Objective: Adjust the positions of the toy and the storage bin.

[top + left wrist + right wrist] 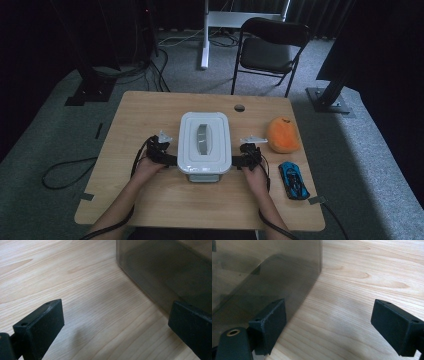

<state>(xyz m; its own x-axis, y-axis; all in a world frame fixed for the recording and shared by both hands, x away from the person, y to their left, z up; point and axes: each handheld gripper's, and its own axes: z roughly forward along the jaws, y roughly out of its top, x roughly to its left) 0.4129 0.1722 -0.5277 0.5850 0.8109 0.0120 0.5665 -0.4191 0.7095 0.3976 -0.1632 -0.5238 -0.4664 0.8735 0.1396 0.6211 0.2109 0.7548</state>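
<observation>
Dark curtains and a folding chair [269,49] sit behind my wooden table [150,112]. At its middle stands the lidded plastic box [204,142], translucent grey walls under a white lid: stiff, smooth, probably light and slippery, so I'd squeeze evenly at both short ends, under the lid's rim. My left claw [172,160] and right claw [236,162] flank it, jaws spread wide, gripping nothing. An orange plush [283,134] and blue toy car [293,180] lie right.

left gripper [115,327] low over wood table [75,290], jaws wide apart w/ nothing btwn them, smoky see-thru box [170,272] wall just beside one jaw
</observation>
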